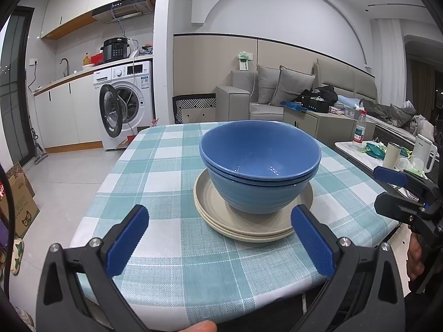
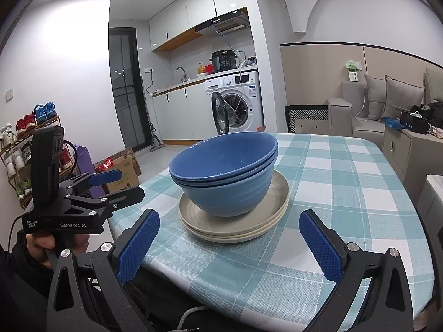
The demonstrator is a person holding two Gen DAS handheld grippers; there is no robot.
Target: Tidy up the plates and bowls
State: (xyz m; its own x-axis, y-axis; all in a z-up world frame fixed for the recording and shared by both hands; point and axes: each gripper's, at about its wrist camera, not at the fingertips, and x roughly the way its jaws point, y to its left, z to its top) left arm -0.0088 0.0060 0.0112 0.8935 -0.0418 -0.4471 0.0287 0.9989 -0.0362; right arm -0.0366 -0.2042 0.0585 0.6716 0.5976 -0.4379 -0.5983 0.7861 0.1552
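Nested blue bowls (image 1: 260, 166) (image 2: 225, 175) stand on a stack of beige plates (image 1: 249, 222) (image 2: 235, 225) on the checked tablecloth. My left gripper (image 1: 220, 239) is open at the near table edge, just short of the plates, with nothing between its blue pads. Also open and empty, my right gripper (image 2: 229, 244) hovers a little before the plates. Each gripper appears in the other's view: the right gripper (image 1: 398, 191) at the right edge, the left gripper (image 2: 113, 184) at the left, held by a hand.
The table (image 1: 166, 166) (image 2: 346, 193) carries a teal and white checked cloth. A side table (image 1: 387, 155) with a bottle, cup and kettle stands to the right. A cardboard box (image 2: 121, 174) and shoe rack (image 2: 25, 149) are on the left floor. Washing machine (image 1: 127, 102) behind.
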